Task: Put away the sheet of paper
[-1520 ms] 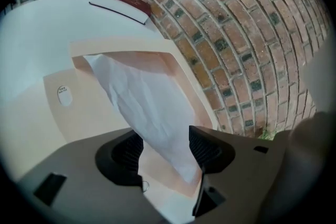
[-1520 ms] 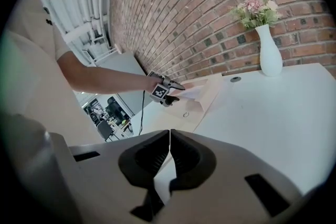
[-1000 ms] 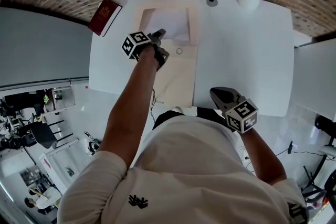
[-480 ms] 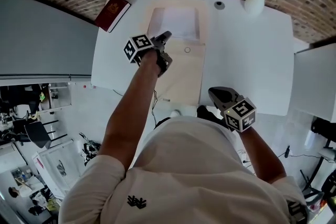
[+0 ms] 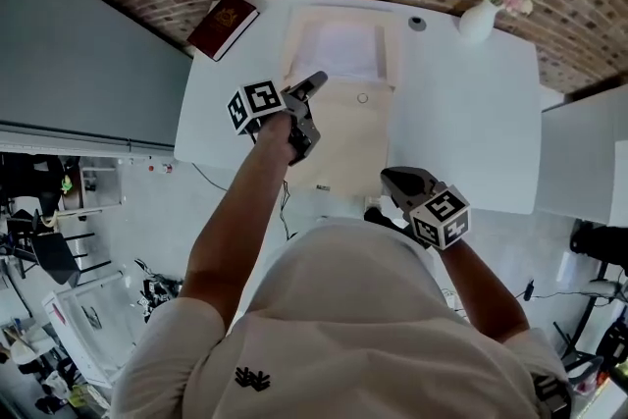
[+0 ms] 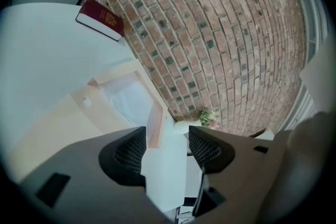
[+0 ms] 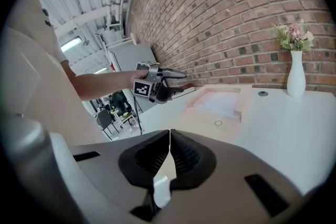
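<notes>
A white sheet of paper [image 5: 340, 49] lies flat in the far half of an open beige folder box [image 5: 353, 128] on the white table [image 5: 471, 113]. The sheet also shows in the left gripper view [image 6: 127, 100] and in the right gripper view [image 7: 220, 103]. My left gripper [image 5: 314, 81] hovers at the box's left edge, just short of the sheet, open with nothing between its jaws [image 6: 165, 138]. At the table's near edge, over the box's near end, my right gripper [image 5: 389, 178] is shut on nothing [image 7: 169, 138].
A dark red book [image 5: 224, 26] lies at the far left corner. A white vase of flowers [image 5: 481, 15] and a small round disc [image 5: 418, 24] stand at the far edge by the brick wall. The folder flap has a round clasp [image 5: 362, 98].
My left gripper has drawn back from the sheet's near left corner toward me. The right gripper has stayed near the table's front edge.
</notes>
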The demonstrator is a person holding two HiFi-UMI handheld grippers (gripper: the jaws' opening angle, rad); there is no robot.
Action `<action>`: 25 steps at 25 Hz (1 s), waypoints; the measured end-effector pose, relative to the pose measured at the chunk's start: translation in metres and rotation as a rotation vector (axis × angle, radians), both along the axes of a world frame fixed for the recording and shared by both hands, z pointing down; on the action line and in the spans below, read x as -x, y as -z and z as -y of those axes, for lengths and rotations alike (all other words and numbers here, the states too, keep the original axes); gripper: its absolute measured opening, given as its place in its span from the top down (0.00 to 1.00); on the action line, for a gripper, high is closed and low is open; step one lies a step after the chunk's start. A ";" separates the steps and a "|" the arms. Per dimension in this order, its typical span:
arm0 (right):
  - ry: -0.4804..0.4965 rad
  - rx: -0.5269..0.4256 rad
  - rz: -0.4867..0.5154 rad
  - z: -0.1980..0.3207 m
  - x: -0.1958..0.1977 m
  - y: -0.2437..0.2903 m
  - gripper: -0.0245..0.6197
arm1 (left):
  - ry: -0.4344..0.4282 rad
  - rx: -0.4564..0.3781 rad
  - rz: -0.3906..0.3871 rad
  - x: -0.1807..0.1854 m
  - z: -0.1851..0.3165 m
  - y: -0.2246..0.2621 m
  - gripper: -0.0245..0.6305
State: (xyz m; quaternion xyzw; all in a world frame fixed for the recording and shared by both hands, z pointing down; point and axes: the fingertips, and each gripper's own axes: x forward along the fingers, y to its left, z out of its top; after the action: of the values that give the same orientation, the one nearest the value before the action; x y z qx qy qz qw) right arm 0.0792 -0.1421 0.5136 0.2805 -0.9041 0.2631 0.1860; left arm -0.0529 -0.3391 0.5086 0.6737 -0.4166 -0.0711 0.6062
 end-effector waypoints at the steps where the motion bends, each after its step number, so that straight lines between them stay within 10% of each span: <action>1: -0.001 -0.009 -0.002 -0.003 0.006 0.003 0.91 | -0.019 -0.019 -0.009 0.002 -0.007 0.007 0.56; 14: -0.039 -0.104 -0.044 -0.039 0.060 0.035 0.91 | -0.215 -0.267 -0.095 0.041 -0.117 0.082 0.91; 25: -0.035 -0.159 -0.058 -0.083 0.110 0.057 0.91 | -0.427 -0.457 -0.022 0.084 -0.233 0.114 0.93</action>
State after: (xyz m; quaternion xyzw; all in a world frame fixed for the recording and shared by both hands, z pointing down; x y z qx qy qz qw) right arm -0.0306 -0.0591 0.4564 0.3175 -0.9114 0.1857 0.1846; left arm -0.1371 -0.1056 0.3947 0.8641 -0.2323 -0.0413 0.4446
